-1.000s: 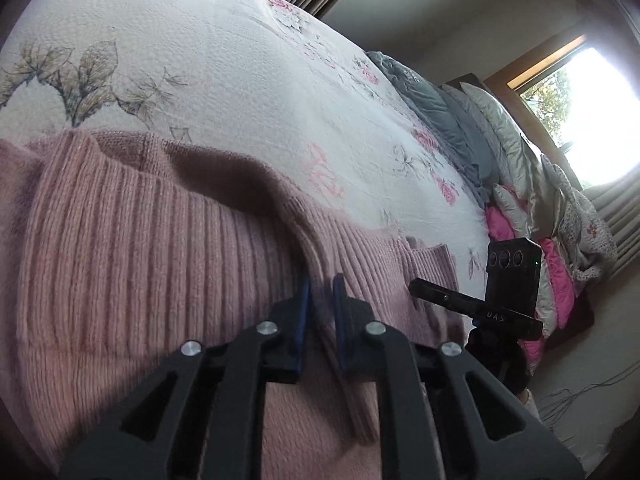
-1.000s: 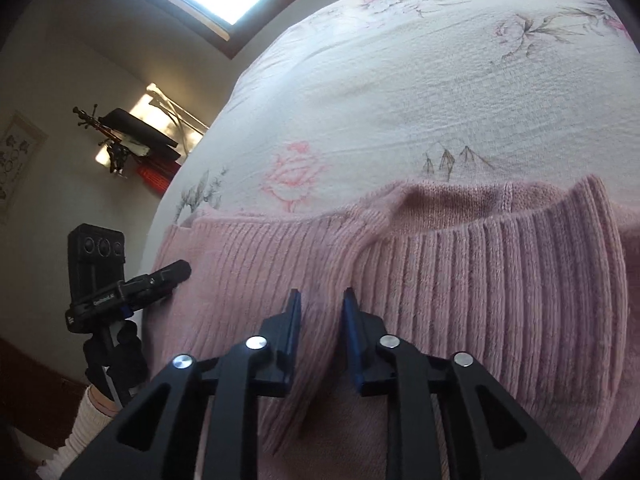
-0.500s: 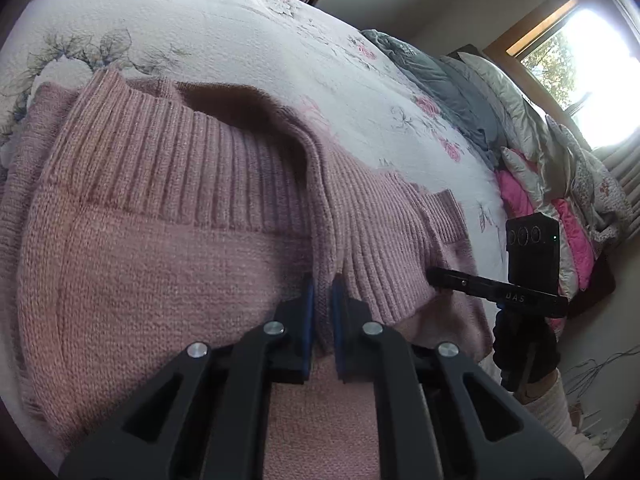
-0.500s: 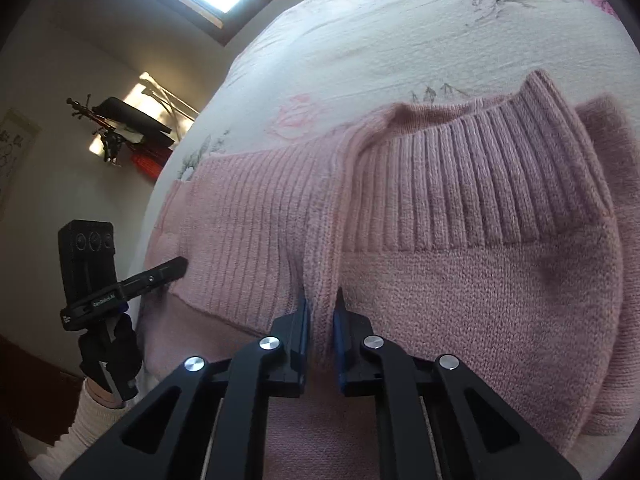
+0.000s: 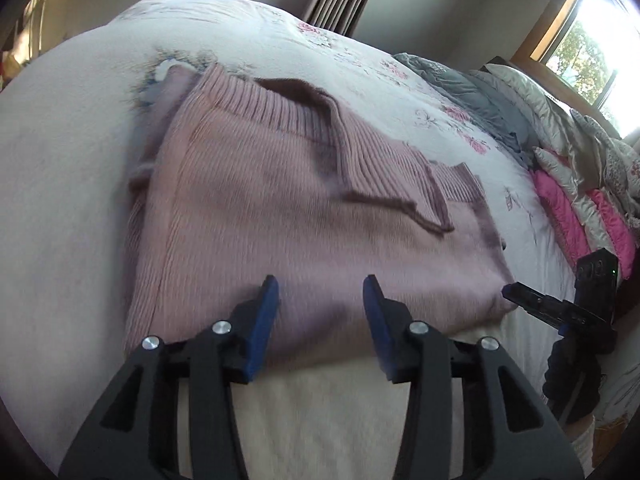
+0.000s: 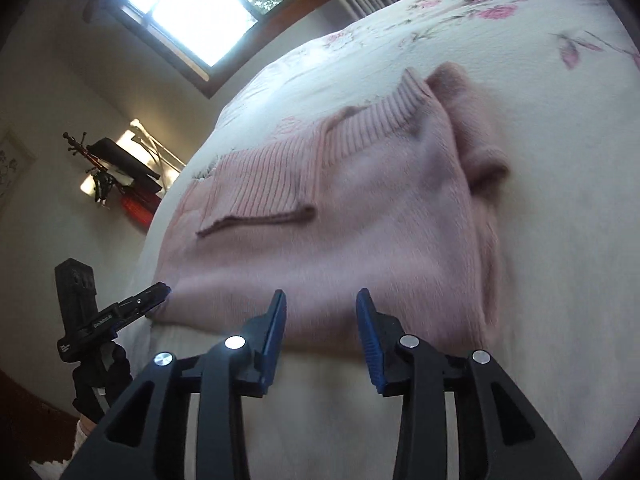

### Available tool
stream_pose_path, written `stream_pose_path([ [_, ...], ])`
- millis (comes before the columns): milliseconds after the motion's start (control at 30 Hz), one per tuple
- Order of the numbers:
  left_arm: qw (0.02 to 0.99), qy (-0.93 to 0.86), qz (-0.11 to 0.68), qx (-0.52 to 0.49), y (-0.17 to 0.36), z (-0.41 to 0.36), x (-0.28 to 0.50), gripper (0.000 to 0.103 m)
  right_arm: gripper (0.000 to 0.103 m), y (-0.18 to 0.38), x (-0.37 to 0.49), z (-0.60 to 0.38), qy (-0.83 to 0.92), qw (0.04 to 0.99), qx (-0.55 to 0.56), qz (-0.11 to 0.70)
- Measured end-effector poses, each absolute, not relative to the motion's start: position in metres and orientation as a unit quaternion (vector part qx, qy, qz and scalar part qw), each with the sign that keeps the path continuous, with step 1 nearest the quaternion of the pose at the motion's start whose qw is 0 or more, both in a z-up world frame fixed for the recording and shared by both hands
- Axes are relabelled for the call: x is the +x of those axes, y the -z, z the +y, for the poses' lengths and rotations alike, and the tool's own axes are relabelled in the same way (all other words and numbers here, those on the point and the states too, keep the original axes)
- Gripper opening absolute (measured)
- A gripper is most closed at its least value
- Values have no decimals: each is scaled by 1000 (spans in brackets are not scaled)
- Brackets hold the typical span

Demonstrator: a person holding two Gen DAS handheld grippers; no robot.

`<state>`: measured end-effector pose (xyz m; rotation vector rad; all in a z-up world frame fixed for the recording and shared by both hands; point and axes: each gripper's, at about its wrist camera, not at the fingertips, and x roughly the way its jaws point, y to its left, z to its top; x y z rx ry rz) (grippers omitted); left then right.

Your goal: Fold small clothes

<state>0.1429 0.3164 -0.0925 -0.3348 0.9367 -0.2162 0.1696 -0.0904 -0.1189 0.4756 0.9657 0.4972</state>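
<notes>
A pink knitted sweater (image 5: 280, 216) lies folded on the floral bedspread (image 5: 72, 184), its ribbed hem doubled over on top of the body. My left gripper (image 5: 320, 292) hovers open just over the sweater's near edge, nothing between its blue pads. In the right wrist view the same sweater (image 6: 360, 220) fills the middle, a bunched sleeve along its right side. My right gripper (image 6: 320, 306) is open too, at the near edge, holding nothing. Each view catches the other gripper at the side: the right gripper (image 5: 560, 312) and the left gripper (image 6: 112, 316).
Grey and pink bedding and pillows (image 5: 560, 160) are piled at the head of the bed. A window (image 6: 192, 4) glares above. A gloved hand (image 5: 572, 384) holds the other gripper. The bedspread (image 6: 540, 60) stretches bare beyond the sweater.
Both grippers were shut on the ribbed hem; they have let it go, opened wide and pulled back toward the near edge. The hem now lies folded on the sweater.
</notes>
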Motion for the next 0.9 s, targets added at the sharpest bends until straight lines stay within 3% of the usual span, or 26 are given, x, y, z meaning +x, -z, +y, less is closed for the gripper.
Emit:
stream_pose_path([
  [200,871,58,466,-147,92,321,82,45,45,118,118,-138,-200,820,261,468],
  [400,879,61,456,-124,72,306,68,45,52,105,134,-169,-181,810,291,476],
  [633,894,114,426,-82,34,235,129,50,62,111,198,-175,-181,791,305,498],
  [900,891,142,429,-51,50,175,218,50,61,159,254,-175,-195,753,355,518],
])
